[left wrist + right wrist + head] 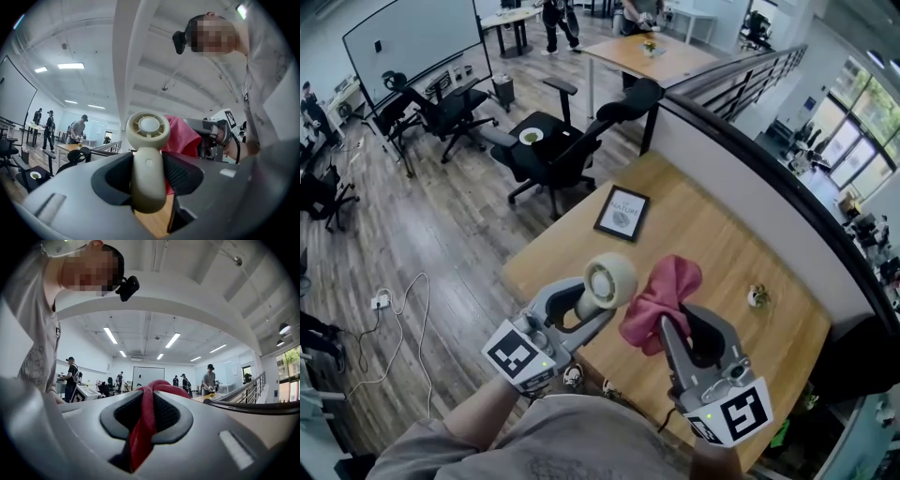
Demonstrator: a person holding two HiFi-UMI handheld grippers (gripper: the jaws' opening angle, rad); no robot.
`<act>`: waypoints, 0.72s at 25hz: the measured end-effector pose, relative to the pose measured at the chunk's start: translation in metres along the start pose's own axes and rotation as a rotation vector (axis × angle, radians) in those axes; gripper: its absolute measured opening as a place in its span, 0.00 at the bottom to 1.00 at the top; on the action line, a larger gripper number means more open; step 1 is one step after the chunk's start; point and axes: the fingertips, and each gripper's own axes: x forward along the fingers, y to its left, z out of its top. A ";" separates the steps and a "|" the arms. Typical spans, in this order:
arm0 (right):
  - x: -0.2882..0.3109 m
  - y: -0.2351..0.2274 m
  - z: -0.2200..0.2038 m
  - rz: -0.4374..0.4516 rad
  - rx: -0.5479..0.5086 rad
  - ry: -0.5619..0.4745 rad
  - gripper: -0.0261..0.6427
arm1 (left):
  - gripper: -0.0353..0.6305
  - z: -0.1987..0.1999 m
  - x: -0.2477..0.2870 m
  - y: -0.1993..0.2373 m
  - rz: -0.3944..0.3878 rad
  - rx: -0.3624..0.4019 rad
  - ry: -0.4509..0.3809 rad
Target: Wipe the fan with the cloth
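Room: open office with wood floor [441,225], black office chair [558,150] just beyond the work surface, people standing at far desks
Tabletop [722,234]: light wood; framed picture [622,213] lies flat near its far left edge, small green item [758,297] towards the right, too small to identify
Fan [609,279]: small cream handheld type, held in the air over the near edge of the tabletop, round head uppermost and facing away from the person
Left gripper [148,174]: fingers clamped on the fan's handle, one on each side
Cloth [664,292]: pink-red, bunched, raised above the tabletop, just right of the fan head; contact between them cannot be told
Right gripper [146,417]: fingers pinched on a fold of the cloth, the rest bulging past the tips
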 end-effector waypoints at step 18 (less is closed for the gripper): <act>0.018 -0.006 -0.003 0.069 -0.049 0.064 0.13 | 0.34 -0.028 0.012 -0.056 -0.253 0.122 0.134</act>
